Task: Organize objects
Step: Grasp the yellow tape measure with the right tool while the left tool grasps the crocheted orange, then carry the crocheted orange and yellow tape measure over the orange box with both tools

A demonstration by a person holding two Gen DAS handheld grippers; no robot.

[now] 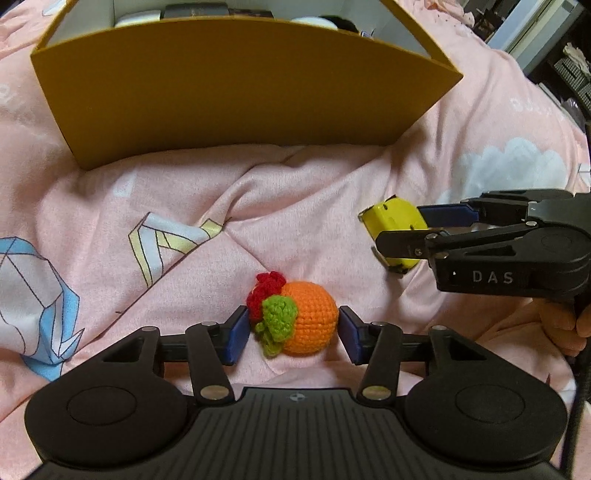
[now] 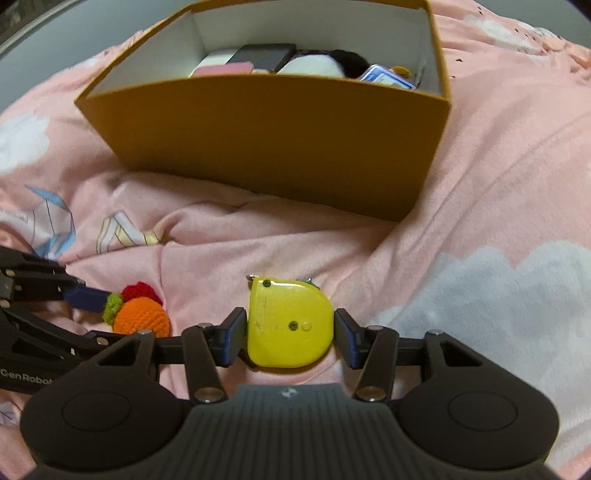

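A crochet orange (image 1: 314,319) with a green leaf and a red tuft lies on the pink blanket (image 1: 295,199). My left gripper (image 1: 293,332) has a blue pad against each side of it. To its right lies a yellow tape measure (image 2: 290,325), and my right gripper (image 2: 290,332) grips it from both sides. In the left wrist view the right gripper (image 1: 402,232) comes in from the right edge with the tape measure (image 1: 395,218) in its jaws. In the right wrist view the left gripper (image 2: 110,317) reaches in from the left around the orange (image 2: 142,321).
An open mustard-yellow box (image 2: 266,136) stands on the blanket just beyond both items. It holds several things, among them a dark flat case (image 2: 264,55) and a black-and-white plush (image 2: 317,62). A hand (image 1: 565,325) holds the right gripper. Shelving (image 1: 535,33) stands far right.
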